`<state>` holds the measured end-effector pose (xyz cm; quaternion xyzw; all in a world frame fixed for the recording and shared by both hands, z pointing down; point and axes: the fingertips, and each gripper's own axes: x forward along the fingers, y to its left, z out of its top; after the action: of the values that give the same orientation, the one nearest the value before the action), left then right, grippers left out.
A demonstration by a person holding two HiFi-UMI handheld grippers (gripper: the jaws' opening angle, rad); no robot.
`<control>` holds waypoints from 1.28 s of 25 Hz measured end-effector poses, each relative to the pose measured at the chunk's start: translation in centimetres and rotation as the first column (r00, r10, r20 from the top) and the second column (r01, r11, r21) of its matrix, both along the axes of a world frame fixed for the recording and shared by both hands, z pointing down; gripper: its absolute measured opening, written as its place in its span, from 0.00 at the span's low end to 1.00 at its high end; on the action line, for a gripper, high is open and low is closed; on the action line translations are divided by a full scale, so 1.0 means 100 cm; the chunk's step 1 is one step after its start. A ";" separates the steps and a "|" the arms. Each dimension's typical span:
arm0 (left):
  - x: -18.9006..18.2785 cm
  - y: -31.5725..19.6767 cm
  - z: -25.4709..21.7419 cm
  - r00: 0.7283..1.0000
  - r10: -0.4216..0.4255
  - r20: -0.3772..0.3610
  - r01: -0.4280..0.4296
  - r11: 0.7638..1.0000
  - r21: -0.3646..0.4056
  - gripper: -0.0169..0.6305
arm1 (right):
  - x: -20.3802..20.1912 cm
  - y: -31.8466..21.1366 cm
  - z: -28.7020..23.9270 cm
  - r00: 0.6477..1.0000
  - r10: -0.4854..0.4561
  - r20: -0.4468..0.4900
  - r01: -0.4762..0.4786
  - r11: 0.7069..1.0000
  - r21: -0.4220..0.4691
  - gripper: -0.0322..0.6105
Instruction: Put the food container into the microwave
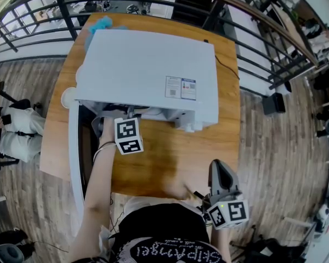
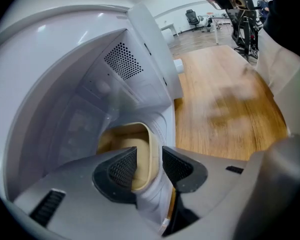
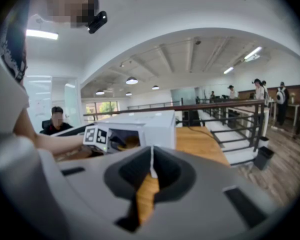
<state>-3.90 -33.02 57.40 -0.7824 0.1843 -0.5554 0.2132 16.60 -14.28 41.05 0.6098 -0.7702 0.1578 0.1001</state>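
While I stood over the wooden table, the white microwave sat across its far half, with its door swung open toward my left side. Inside the white cavity sat the beige food container, close to the opening. My left gripper reached into that opening, tilted downward, and its jaws stood wide apart. The container's rim ran up between the two ribbed pads, but they did not squeeze it, so I had hold of nothing there. My right gripper hung by the table's near edge, well apart from the microwave, with its jaws closed together on nothing.
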 end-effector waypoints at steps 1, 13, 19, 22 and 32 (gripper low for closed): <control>0.000 0.000 -0.001 1.000 0.000 0.001 0.000 1.000 0.004 0.31 | 0.000 0.000 0.000 1.000 0.000 0.000 0.000 1.000 0.001 0.11; -0.005 0.009 -0.027 0.999 -0.051 -0.015 0.052 0.995 0.081 0.31 | 0.000 0.002 -0.006 1.000 -0.003 0.000 0.003 1.000 0.015 0.11; -0.006 0.021 -0.045 0.998 -0.052 -0.043 0.057 0.989 0.135 0.26 | -0.002 0.005 -0.010 1.000 -0.007 0.001 0.007 1.000 0.028 0.11; -0.005 0.025 -0.058 0.996 -0.056 -0.066 0.066 0.985 0.159 0.22 | -0.002 0.008 -0.010 1.000 -0.016 0.001 0.016 0.999 0.030 0.11; -0.009 0.033 -0.090 0.987 -0.087 -0.138 0.119 0.965 0.236 0.08 | -0.007 0.015 -0.013 0.999 -0.052 0.006 0.052 0.998 0.044 0.11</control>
<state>-4.76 -29.68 48.37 -0.7734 0.3046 -0.4881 0.2661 15.92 -12.82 39.75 0.5910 -0.7894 0.1404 0.0882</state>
